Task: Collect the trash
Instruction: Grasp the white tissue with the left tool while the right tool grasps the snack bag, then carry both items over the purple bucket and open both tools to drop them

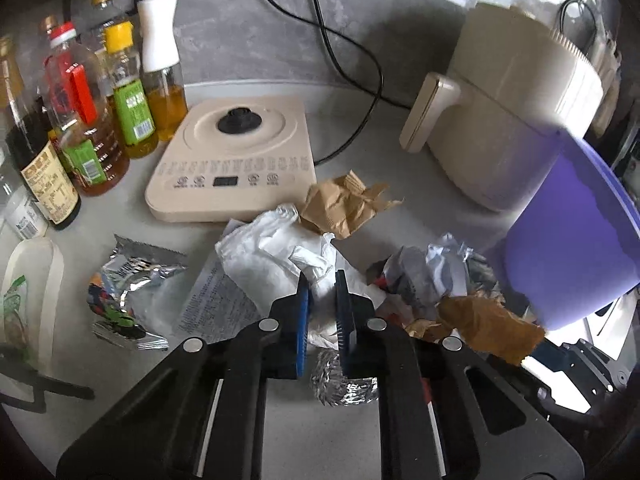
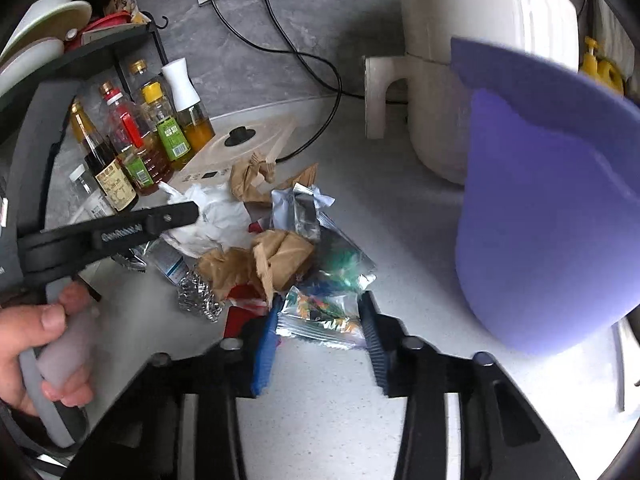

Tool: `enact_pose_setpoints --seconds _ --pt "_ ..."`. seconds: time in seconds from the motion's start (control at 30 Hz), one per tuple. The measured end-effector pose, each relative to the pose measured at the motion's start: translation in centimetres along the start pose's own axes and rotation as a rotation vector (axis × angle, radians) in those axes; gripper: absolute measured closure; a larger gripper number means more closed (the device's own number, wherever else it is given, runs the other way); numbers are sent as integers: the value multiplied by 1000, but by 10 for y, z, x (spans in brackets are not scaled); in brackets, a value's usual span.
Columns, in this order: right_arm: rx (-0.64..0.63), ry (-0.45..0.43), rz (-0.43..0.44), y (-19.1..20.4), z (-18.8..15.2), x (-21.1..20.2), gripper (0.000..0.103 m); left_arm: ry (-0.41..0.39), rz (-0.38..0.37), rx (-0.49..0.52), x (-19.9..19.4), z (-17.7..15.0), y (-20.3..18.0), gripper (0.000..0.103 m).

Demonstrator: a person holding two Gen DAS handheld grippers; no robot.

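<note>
The left claw [image 1: 322, 280] is pinched narrow on a fold of the crumpled white plastic bag [image 1: 272, 252], its blue pads pressing the film between them. The right claw [image 2: 320, 328] is closed on a shiny printed snack wrapper [image 2: 320, 316] at the near edge of the heap, one pad against each side of the packet.

Both grips look shallow. The bag is slack and may slide out when lifted, or drag the printed paper sheet [image 1: 218, 304] and the foil ball [image 1: 344, 384] with it. The wrapper is slick foil held by its edges, so it could buckle and slip free.

The trash sits in a loose pile in the middle of the grey tabletop [image 1: 360, 160]: torn brown paper [image 2: 280, 256], silver wrappers, crumpled foil, a red scrap. A further foil packet [image 1: 128, 292] lies apart to the left. The purple bin [image 2: 552, 208] stands to the right, just beside the pile, in front of a cream appliance [image 1: 512, 112]. Oil bottles [image 1: 132, 92] and an induction plate [image 1: 236, 152] stand at the far left, near enough to be knocked.
</note>
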State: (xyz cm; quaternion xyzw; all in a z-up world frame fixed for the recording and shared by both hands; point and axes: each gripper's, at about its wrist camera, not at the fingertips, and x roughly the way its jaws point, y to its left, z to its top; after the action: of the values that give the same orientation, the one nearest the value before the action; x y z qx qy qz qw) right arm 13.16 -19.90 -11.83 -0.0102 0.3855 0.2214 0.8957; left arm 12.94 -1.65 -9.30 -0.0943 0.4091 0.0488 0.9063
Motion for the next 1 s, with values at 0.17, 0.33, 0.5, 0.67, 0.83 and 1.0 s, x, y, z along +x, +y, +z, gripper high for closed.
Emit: enact_pose_setpoints --seconds 0.17,0.33,0.5,0.67,0.83,1.0 --pt "8 -29 -26 -2 3 -15 86 -60 -22 -15 -21 2 3 91" --pt "0 -79 -56 2 4 -40 89 -104 -43 -20 -40 1 4 91" --pt "-18 -132 -95 11 5 -70 89 -162 -51 -26 -62 0 4 91" --pt "-30 -187 -115 15 4 -102 89 -206 -72 -24 -83 2 -2 91" --pt "-42 -260 -122 13 7 -130 89 -244 -71 7 -99 4 -17 91" --pt "-43 -311 -97 -5 21 -141 89 -288 -38 3 -112 6 -30 91"
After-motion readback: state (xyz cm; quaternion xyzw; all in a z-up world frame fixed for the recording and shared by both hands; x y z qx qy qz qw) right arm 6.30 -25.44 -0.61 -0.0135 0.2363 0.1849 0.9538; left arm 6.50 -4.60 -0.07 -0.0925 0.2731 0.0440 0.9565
